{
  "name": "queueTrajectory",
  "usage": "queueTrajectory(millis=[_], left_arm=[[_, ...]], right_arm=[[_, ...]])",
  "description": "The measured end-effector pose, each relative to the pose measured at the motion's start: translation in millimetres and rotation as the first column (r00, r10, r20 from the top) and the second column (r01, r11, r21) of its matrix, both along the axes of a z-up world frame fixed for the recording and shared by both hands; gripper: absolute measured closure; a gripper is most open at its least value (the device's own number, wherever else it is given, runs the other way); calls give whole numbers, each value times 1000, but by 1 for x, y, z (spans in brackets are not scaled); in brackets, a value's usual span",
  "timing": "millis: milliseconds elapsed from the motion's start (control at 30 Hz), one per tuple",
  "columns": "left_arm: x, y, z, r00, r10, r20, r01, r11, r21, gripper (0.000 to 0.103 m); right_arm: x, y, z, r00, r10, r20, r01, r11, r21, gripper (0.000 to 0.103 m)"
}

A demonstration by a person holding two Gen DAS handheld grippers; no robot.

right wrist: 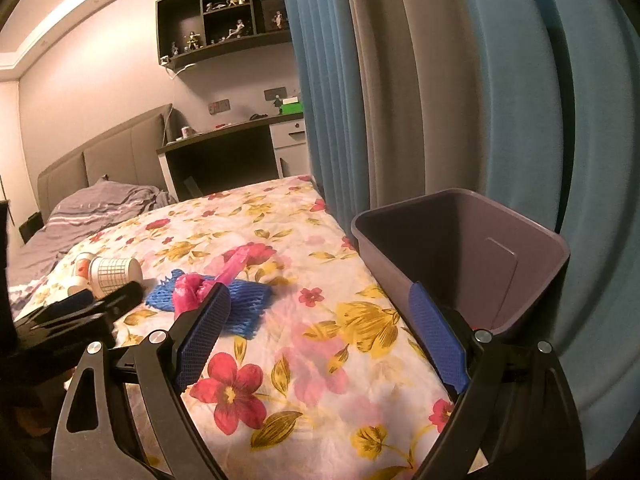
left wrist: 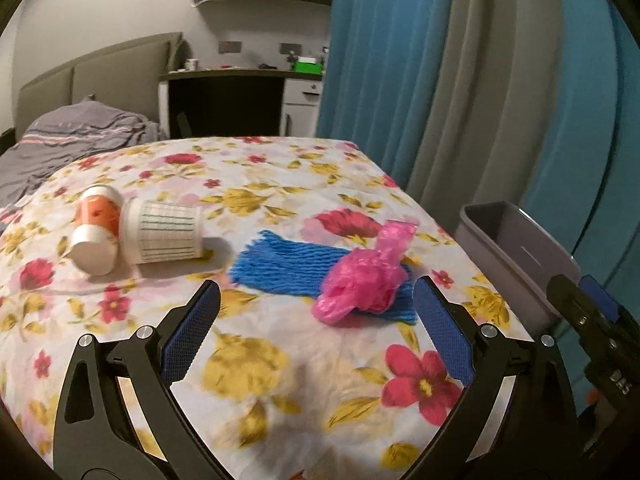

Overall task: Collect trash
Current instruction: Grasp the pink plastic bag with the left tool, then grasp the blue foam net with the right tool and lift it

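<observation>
Four pieces remain uncollected: two paper cups (left wrist: 132, 236), blue foam netting (left wrist: 288, 268), crumpled pink plastic bag (left wrist: 364, 280). Nothing can be seen in the grey plastic bin (right wrist: 460, 256). Both jaws are held wide, empty.

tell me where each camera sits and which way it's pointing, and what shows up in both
Left wrist: sits on the left gripper, low over the floral bedspread, facing two tipped cups, blue foam net and pink plastic bag; its open fingers show, with the right gripper at the right edge.
Right wrist: sits on the right gripper, facing the bed's edge and purple bin; its open fingers show, with the left gripper at left.
Shared: cups, net, bag, bin, bedspread.
</observation>
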State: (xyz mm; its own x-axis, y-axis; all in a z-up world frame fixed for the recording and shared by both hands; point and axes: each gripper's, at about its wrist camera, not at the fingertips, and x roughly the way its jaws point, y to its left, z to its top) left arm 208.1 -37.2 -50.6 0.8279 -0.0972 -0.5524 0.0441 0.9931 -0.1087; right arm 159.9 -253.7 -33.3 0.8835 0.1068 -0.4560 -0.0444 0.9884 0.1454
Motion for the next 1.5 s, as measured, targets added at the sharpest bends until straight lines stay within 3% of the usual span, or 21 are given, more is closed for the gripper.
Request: queueTrajectory(millis=[167, 267, 467, 600, 733, 900, 1100, 1333, 1500], left_arm=[[26, -15, -11, 999, -37, -35, 38, 999, 30, 9], [40, -21, -18, 996, -54, -64, 56, 998, 33, 16], [57, -27, -33, 987, -91, -133, 95, 995, 25, 41], [60, -26, -35, 980, -140, -144, 138, 990, -24, 63], [58, -25, -35, 978, -158, -136, 153, 987, -46, 71], [42, -7, -17, 990, -116, -77, 110, 991, -76, 74], [6, 22, 13, 999, -27, 25, 28, 999, -37, 74], [-28, 58, 21, 995, 84, 61, -83, 996, -29, 74], [-47, 87, 23, 985, 156, 81, -151, 987, -63, 74]], right_arm=[[5, -2, -1, 1000, -9, -2, 9, 1000, 2, 16], [9, -3, -2, 1000, -12, -5, 12, 1000, 0, 16], [16, -1, -3, 1000, -9, -7, 9, 1000, -10, 16], [22, 1, -6, 1000, -2, -24, 2, 1000, -5, 16], [27, 6, -9, 999, 8, -40, -8, 1000, -2, 16], [31, 11, -9, 999, 15, -51, -15, 1000, -6, 16], [36, 23, -10, 998, 33, -61, -34, 999, -17, 16], [46, 48, -17, 992, 78, -96, -81, 996, -34, 16], [59, 66, -26, 984, 108, -141, -116, 992, -52, 16]])
